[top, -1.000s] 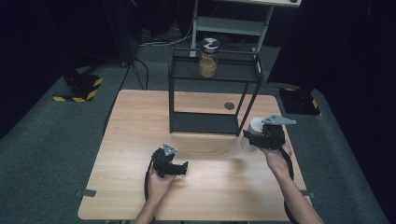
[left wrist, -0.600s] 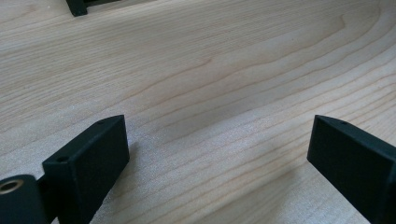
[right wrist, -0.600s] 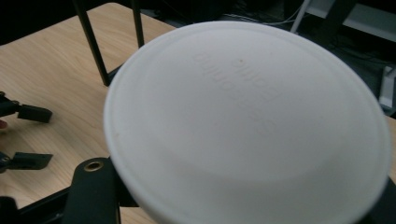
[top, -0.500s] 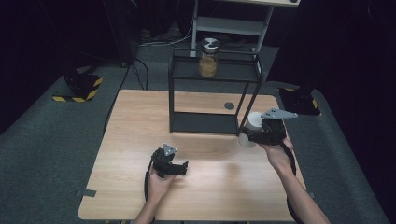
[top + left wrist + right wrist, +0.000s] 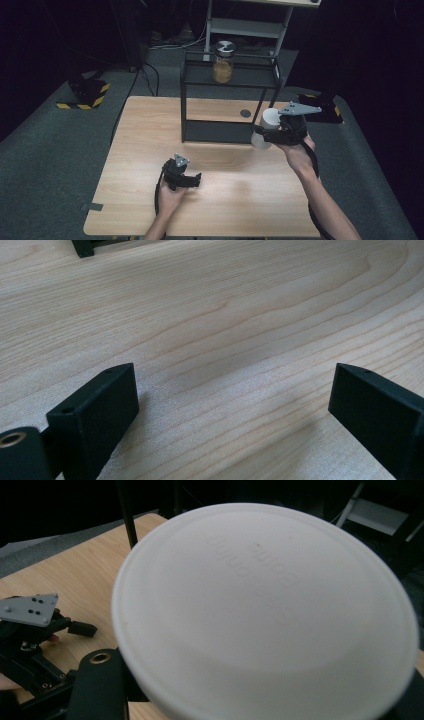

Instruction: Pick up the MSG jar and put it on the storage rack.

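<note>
A white round container (image 5: 266, 126) with a flat lid is held in the air at the front right corner of the black rack (image 5: 231, 80). My right gripper (image 5: 263, 135) is shut on the container, tilted toward the rack. In the right gripper view the white lid (image 5: 265, 610) is close up, with faint raised lettering, and a black jaw stands at its lower left. My left gripper (image 5: 196, 181) rests low on the wooden table (image 5: 145, 130), held by a hand. Its jaws stand wide apart over bare wood in the left gripper view (image 5: 232, 390).
A glass jar (image 5: 223, 62) with a silver lid and yellowish contents stands on the rack's top shelf. A small dark round grommet (image 5: 245, 113) is set into the table behind the rack. The left gripper (image 5: 30, 630) lies far off in the right gripper view. Dark carpet surrounds the table.
My right gripper has risen a little and moved left toward the rack with the white container. The left gripper has stayed put.
</note>
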`<control>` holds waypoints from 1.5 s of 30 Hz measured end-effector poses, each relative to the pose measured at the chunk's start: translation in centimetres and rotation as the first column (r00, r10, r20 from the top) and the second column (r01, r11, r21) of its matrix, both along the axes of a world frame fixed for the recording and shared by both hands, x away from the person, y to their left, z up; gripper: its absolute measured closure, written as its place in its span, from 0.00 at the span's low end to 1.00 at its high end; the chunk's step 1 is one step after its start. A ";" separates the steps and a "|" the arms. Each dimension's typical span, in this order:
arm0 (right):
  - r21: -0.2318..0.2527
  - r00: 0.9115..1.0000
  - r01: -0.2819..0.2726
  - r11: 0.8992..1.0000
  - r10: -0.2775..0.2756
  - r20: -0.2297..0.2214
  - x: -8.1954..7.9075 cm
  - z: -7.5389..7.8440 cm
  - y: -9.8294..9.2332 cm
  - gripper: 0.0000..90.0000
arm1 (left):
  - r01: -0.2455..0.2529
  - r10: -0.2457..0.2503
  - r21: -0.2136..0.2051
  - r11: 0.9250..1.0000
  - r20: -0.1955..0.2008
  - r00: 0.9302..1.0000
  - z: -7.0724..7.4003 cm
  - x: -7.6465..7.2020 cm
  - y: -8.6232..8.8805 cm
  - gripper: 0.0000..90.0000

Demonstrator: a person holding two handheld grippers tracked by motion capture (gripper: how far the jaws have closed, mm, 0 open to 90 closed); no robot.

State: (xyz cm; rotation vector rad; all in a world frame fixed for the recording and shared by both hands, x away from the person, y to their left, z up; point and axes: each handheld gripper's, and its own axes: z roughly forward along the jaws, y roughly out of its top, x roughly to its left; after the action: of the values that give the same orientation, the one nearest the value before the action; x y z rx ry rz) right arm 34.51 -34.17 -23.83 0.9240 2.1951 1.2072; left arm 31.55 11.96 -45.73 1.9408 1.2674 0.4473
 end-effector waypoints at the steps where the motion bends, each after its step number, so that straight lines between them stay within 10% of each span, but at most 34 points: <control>1: -0.001 1.000 -0.004 1.000 0.004 0.004 0.0 0.3 0.1 0.38 | 0.000 0.000 0.000 1.000 0.000 1.000 0.0 0.0 0.0 0.06; 20: 0.012 0.998 -0.032 0.999 0.031 0.061 0.6 6.0 1.3 0.38 | 0.000 0.000 -0.003 1.000 -0.001 1.000 0.0 0.0 0.1 0.06; 45: 0.048 0.993 0.085 0.995 -0.088 0.075 4.4 11.0 4.1 0.38 | -0.002 0.002 -0.001 1.000 -0.001 1.000 0.0 0.0 0.0 0.07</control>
State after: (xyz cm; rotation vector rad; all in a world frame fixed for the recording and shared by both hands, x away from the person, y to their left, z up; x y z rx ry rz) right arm 38.92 -30.04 -12.86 0.9640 2.0541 1.2353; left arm 31.54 11.97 -45.72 1.9391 1.2696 0.4467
